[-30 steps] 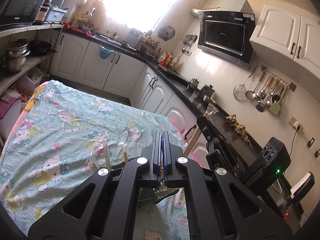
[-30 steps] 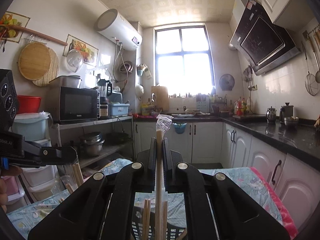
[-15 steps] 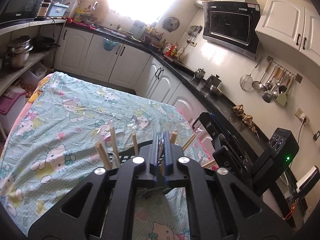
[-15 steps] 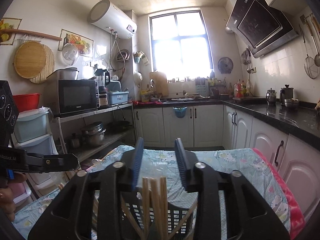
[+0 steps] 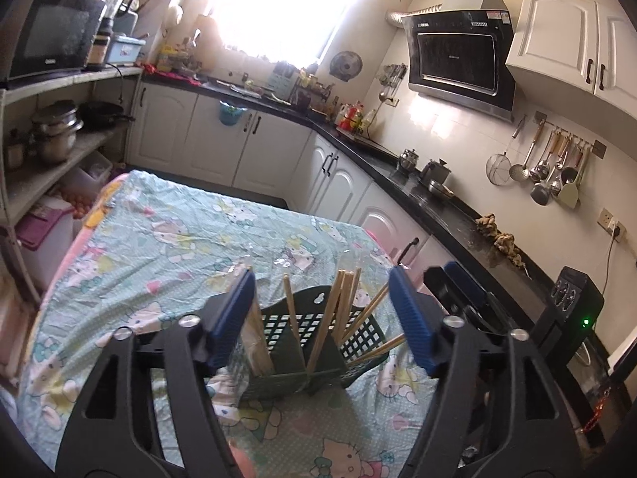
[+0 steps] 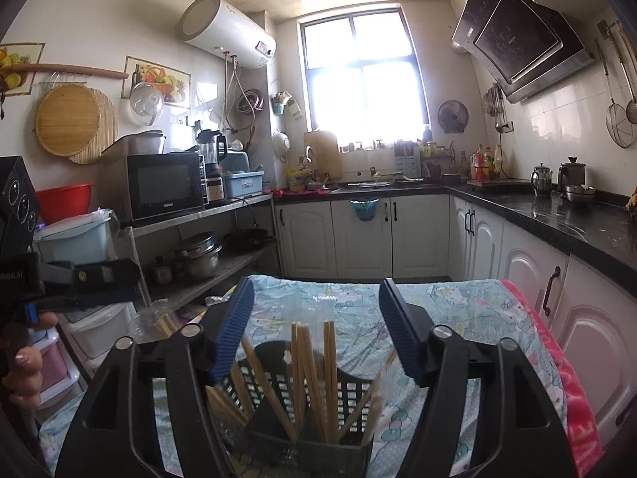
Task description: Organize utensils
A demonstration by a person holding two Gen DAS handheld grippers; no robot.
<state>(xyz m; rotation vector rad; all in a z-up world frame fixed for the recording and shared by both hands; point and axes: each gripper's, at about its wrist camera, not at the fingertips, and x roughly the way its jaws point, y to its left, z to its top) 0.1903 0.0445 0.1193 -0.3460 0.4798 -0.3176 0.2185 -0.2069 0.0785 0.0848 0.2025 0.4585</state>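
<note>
A dark green slotted utensil basket [image 5: 286,358] stands on the table with several wooden chopsticks [image 5: 342,306] upright and leaning in it. My left gripper [image 5: 322,318] is open and empty, its blue pads either side of the basket, above and in front of it. In the right wrist view the same basket [image 6: 310,430] holds several chopsticks [image 6: 314,374]. My right gripper [image 6: 316,330] is open and empty just above it. The other gripper shows at the right edge of the left wrist view [image 5: 458,290] and the left edge of the right wrist view [image 6: 59,279].
The table has a pale blue cartoon-print cloth [image 5: 179,239]. A clear plastic wrapper [image 5: 239,275] lies by the basket. White cabinets and a black counter [image 5: 438,203] run along the right. Shelves with a microwave [image 6: 159,183] and pots stand at the left.
Both grippers opened: the right let go of a wrapped chopstick into the basket, the left parted its shut jaws. Both pulled back, so the basket shows in full.
</note>
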